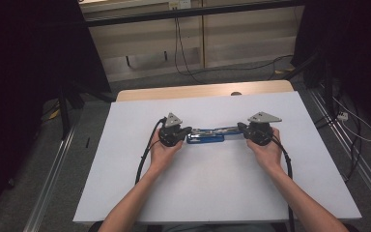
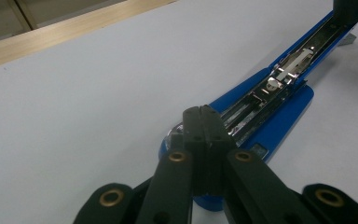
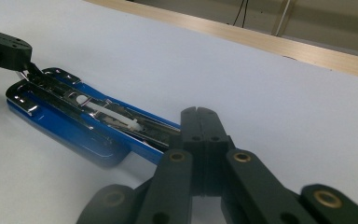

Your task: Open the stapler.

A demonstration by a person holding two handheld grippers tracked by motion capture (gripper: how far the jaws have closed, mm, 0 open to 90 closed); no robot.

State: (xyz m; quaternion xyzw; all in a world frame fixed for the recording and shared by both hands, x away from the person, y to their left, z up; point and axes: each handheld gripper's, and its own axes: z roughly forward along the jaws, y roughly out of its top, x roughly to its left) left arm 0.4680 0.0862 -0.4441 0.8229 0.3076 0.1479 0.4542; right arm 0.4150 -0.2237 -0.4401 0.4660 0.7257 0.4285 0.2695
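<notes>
Staplers: one, a blue stapler [image 1: 206,137] swung fully open, lying at the middle of the table between the two grippers; its chrome staple channel faces up in both gripper views [image 2: 279,88] [image 3: 81,109].
Tables: one, a white-topped table [image 1: 212,193] with a bare wooden strip along its far edge.
Grippers: two, the left gripper [image 1: 186,131] at the stapler's left end and the right gripper [image 1: 242,127] at its right end, each with its two black jaws pressed together.
Grey three-cornered plates: two, one on top of each gripper.
Hands: two, one around each gripper.
Trailing cables: two, one running from each gripper toward the table's near edge.
</notes>
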